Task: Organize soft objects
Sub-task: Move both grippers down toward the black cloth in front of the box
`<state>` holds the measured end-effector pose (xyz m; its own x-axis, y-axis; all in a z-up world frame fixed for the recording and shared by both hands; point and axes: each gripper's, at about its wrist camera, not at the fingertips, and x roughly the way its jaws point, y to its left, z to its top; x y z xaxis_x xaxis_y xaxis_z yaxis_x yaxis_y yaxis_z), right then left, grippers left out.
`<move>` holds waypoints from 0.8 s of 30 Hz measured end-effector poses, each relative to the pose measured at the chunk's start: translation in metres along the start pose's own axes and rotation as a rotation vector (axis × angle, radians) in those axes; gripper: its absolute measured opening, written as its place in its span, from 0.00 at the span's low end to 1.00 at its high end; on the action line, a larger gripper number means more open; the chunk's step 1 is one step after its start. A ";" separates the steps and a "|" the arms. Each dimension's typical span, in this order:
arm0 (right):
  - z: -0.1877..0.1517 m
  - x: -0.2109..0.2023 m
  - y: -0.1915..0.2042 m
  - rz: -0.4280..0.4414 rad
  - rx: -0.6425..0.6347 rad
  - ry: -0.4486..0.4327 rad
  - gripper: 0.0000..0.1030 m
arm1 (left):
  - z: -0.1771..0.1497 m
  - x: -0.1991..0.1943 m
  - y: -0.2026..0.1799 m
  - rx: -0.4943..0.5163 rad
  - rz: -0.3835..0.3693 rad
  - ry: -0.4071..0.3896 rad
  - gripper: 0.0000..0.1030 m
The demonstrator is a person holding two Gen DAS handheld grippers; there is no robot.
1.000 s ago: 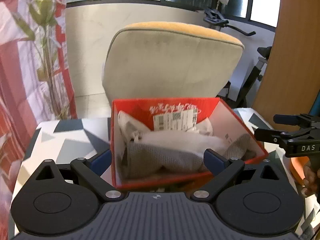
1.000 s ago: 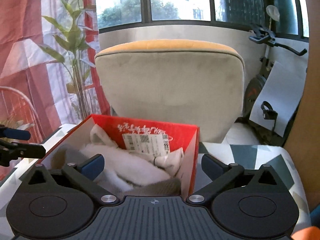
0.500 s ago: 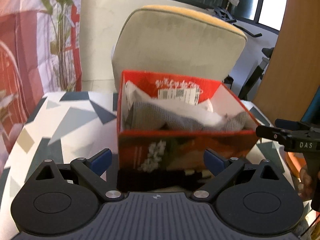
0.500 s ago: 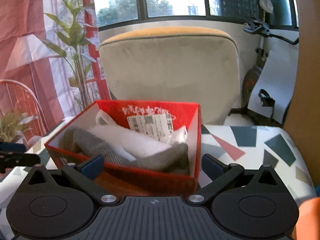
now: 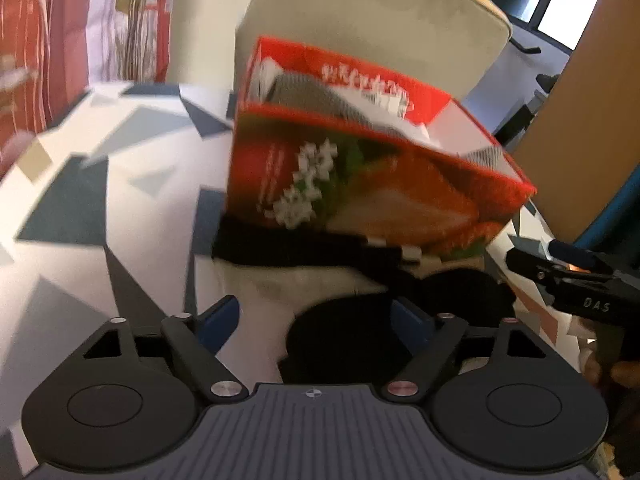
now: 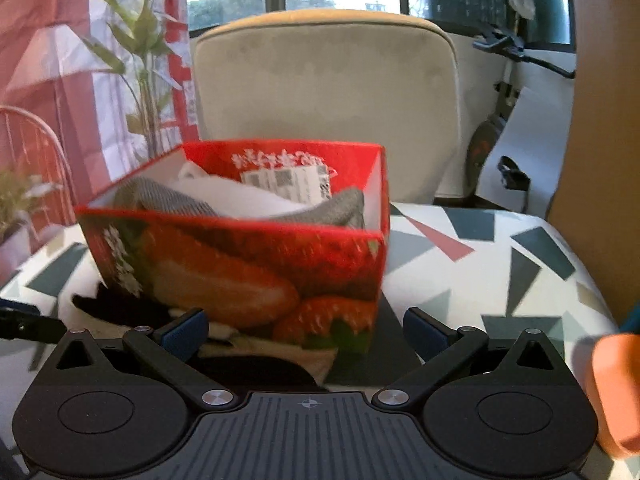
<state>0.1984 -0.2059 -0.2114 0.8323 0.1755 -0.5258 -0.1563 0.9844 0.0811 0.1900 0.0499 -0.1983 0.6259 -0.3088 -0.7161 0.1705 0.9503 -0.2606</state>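
I see a beige chair [image 6: 326,108] behind the patterned table [image 6: 480,276], a plant [image 6: 136,60] left, an exercise bike [image 6: 504,92] right.

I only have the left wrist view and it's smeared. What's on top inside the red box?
Observer: In the right wrist view, a white soft item lies over a grey knit cloth inside the red strawberry box.
Operator: Is my right tool gripping anything?
Observer: No. The right tool is open, with its pads wide apart and nothing between them.
Operator: What's to the right of the box?
Observer: Patterned tabletop, then an orange object at the frame's edge.
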 end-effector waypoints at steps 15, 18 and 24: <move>-0.034 0.024 0.006 0.108 0.043 0.126 0.87 | -0.023 0.029 0.001 -0.022 -0.035 0.100 0.67; -0.039 0.027 0.005 0.118 0.051 0.139 0.84 | -0.024 0.029 0.001 -0.027 -0.038 0.100 0.67; -0.040 0.027 0.006 0.137 0.049 0.136 0.80 | -0.023 0.031 0.003 -0.036 -0.041 0.103 0.67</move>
<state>0.1991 -0.1960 -0.2588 0.7250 0.3080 -0.6161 -0.2347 0.9514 0.1994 0.1925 0.0418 -0.2358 0.5374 -0.3521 -0.7663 0.1658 0.9350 -0.3134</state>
